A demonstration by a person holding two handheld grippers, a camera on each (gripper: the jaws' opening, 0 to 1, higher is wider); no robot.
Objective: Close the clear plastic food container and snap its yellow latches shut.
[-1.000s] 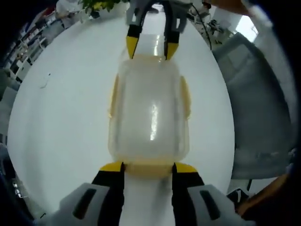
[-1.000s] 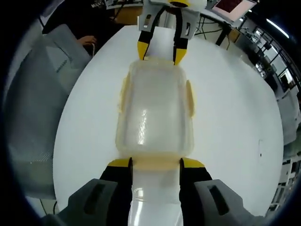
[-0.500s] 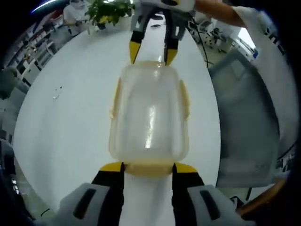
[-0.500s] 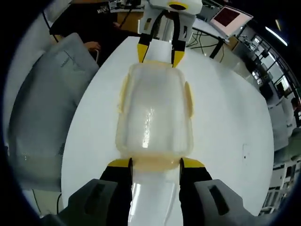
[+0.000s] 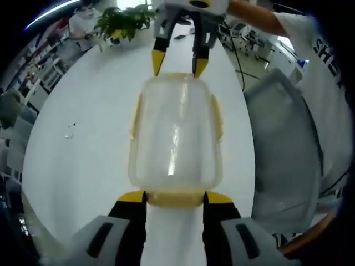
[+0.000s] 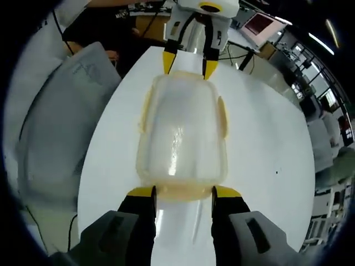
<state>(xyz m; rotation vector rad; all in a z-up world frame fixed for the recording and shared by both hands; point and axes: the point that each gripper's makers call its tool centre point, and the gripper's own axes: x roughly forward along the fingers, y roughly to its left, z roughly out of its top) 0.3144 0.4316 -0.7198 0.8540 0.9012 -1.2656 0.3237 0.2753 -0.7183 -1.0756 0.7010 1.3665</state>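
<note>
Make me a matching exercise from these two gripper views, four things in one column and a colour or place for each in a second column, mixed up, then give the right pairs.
Things:
1. container
2. latches
3. plant
4. table

Descriptions:
A. white and round
B. yellow, on the container's sides
C. clear plastic, between the left gripper and the right gripper
D. green, beyond the table's far edge

Pairs: 1-C, 2-B, 3-D, 4-A

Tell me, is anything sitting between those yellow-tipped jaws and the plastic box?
Nothing visible. The left gripper meets one end latch of the clear container, and the right gripper meets the opposite end.
</note>
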